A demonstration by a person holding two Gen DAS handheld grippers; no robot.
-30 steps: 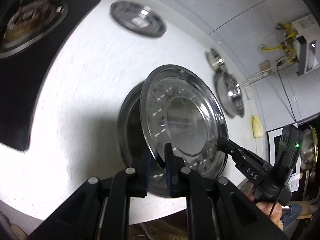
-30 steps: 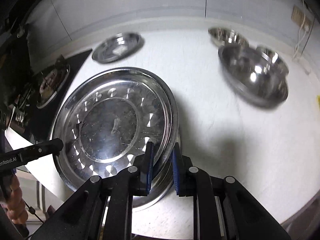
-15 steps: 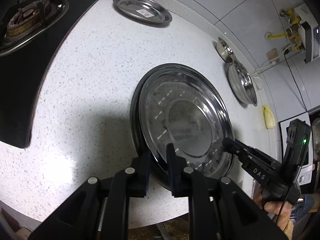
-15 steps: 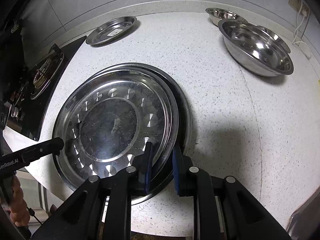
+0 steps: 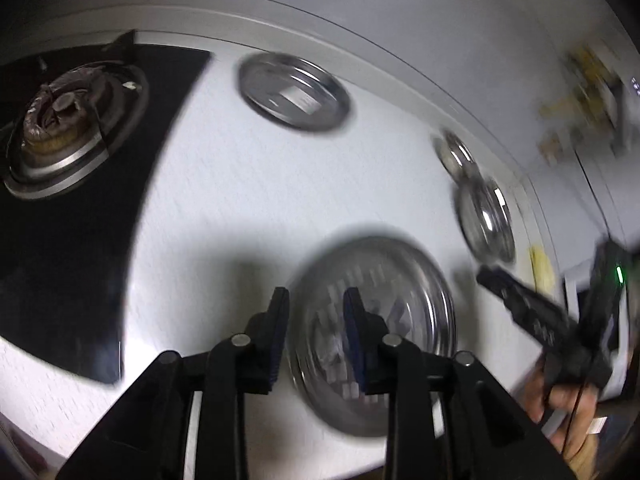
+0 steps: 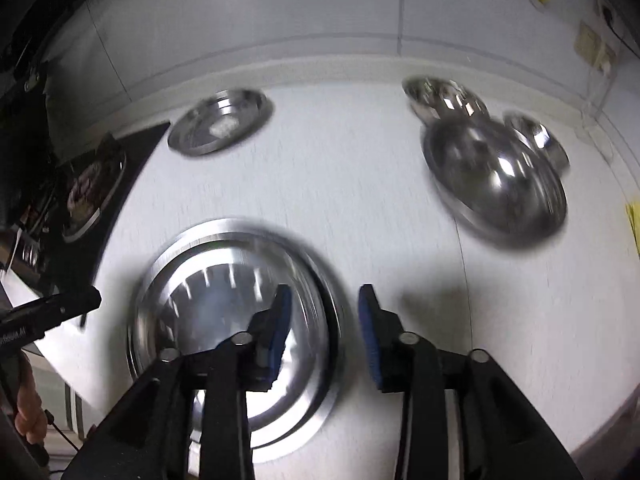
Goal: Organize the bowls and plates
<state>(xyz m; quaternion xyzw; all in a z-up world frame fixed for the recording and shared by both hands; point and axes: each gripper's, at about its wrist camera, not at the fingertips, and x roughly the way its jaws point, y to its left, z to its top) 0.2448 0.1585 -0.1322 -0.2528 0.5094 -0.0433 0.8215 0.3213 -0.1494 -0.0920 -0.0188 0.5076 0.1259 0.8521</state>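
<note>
A large steel plate (image 5: 376, 320) lies stacked on another large plate on the white counter near its front edge; it also shows in the right wrist view (image 6: 224, 308). My left gripper (image 5: 316, 328) is open and empty, raised above the stack's left rim. My right gripper (image 6: 324, 320) is open and empty above the stack's right rim. A smaller steel plate (image 5: 294, 96) with a label lies at the back, also in the right wrist view (image 6: 222, 120). A big steel bowl (image 6: 496, 184) with smaller bowls (image 6: 440, 96) behind it sits at the right. Both views are blurred.
A black gas hob with a burner (image 5: 68, 120) is at the left. The tiled wall (image 6: 320, 8) runs behind the counter. A yellow cloth (image 5: 542, 268) lies at the far right. The counter's front edge (image 5: 360, 464) is close below the stack.
Both grippers have let go of the large plate, which now lies flat on the lower plate. Both have opened and pulled up and back.
</note>
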